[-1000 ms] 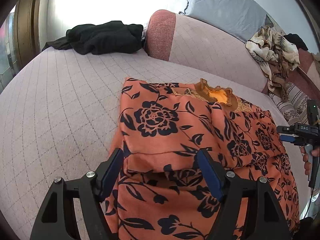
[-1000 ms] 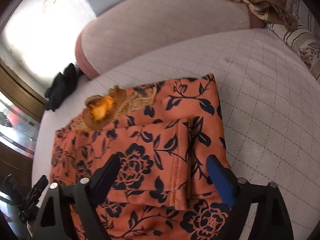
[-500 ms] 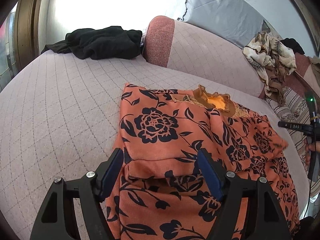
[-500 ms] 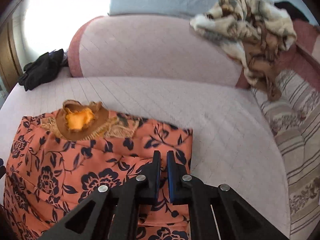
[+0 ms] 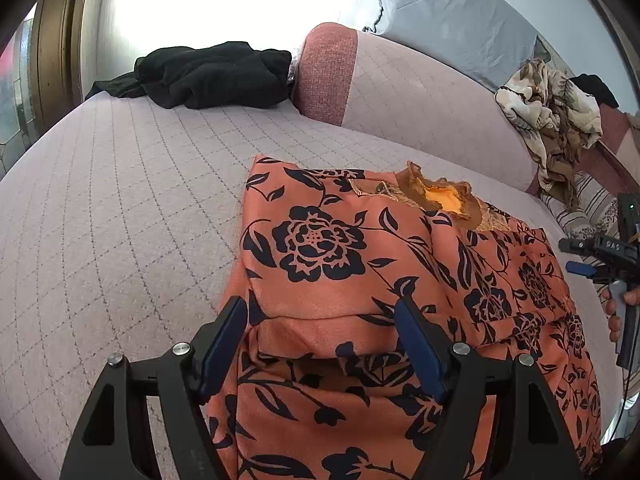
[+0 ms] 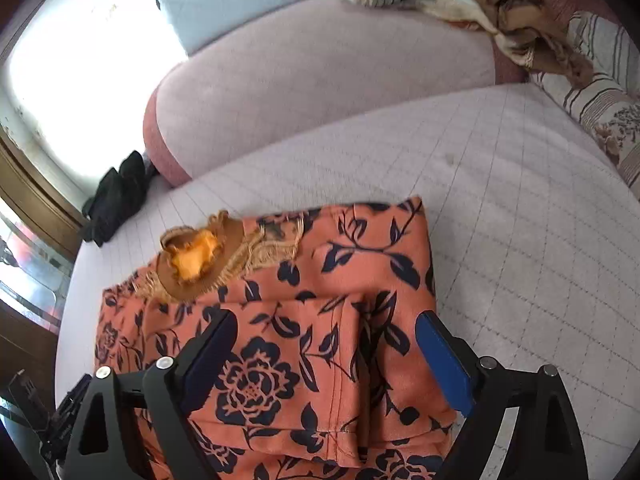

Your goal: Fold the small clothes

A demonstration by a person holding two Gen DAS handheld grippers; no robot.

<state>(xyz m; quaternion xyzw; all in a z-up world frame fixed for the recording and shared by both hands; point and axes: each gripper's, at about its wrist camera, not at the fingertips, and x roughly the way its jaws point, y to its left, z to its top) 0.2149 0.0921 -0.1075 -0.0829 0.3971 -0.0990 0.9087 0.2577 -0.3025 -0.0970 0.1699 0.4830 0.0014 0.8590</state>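
Both claws gape — left gripper [image 5: 320,344] and right gripper [image 6: 324,360] straddle the floral top's [image 5: 360,264] lower-frame fold; pinch evenly.

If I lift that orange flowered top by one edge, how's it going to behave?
The orange floral top will probably droop and unfold, since its folded layers already sag and pucker. It looks thin, so likely light. On the quilted bed cover, a push would probably bunch it rather than slide it whole.

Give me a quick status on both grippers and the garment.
Left gripper open, right gripper open, both over cloth. Orange floral garment partly folded on the sofa seat. Nothing in the way.
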